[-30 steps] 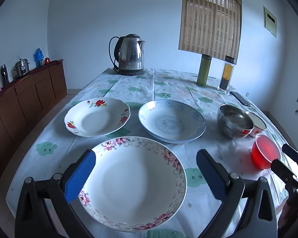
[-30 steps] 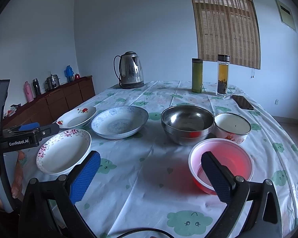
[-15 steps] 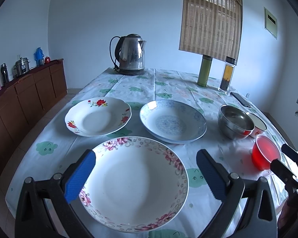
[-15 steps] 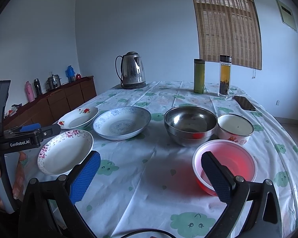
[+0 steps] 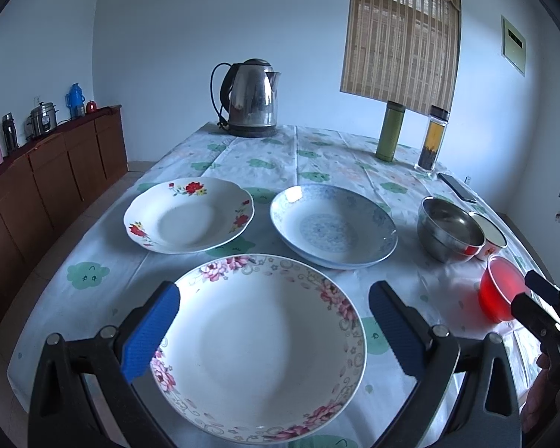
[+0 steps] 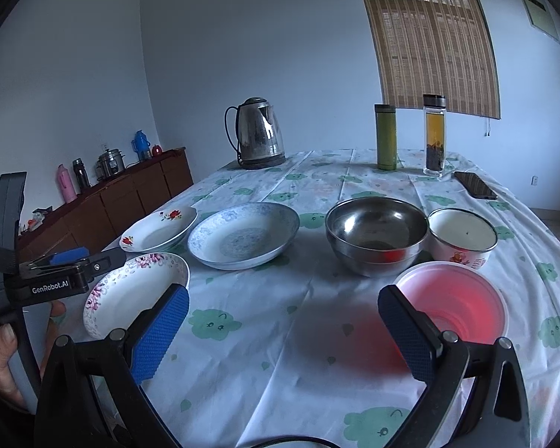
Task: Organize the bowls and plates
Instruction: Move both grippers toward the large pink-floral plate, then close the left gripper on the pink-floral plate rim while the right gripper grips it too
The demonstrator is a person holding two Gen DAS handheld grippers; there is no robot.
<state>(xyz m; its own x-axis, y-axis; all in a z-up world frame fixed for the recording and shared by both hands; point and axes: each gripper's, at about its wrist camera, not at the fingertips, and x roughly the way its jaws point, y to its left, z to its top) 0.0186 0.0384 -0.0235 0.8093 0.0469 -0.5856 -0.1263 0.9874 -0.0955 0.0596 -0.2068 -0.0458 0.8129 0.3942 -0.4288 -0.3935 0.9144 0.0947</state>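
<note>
My left gripper point(image 5: 272, 330) is open and empty, hovering over a pink-flowered white plate point(image 5: 259, 339). Behind it lie a red-flowered plate point(image 5: 188, 218) and a blue-patterned plate point(image 5: 332, 231). A steel bowl point(image 5: 450, 229), a white enamel bowl point(image 5: 491, 233) and a red plastic bowl point(image 5: 502, 291) stand at the right. My right gripper point(image 6: 283, 330) is open and empty, above the cloth just left of the red plastic bowl point(image 6: 453, 306). The steel bowl point(image 6: 377, 240), enamel bowl point(image 6: 463, 237), blue plate point(image 6: 242, 239), red-flowered plate point(image 6: 158, 229) and pink-flowered plate point(image 6: 134, 295) lie beyond.
A kettle point(image 5: 252, 99), a green flask point(image 5: 390, 130), a tea bottle point(image 5: 433, 138) and a phone point(image 5: 457, 186) stand at the table's far end. A wooden sideboard point(image 5: 37, 183) with flasks runs along the left wall. The table point(image 6: 280, 354) has a cloud-print cloth.
Both grippers have drifted slightly; the views have barely shifted. Nothing has been taken hold of or moved.
</note>
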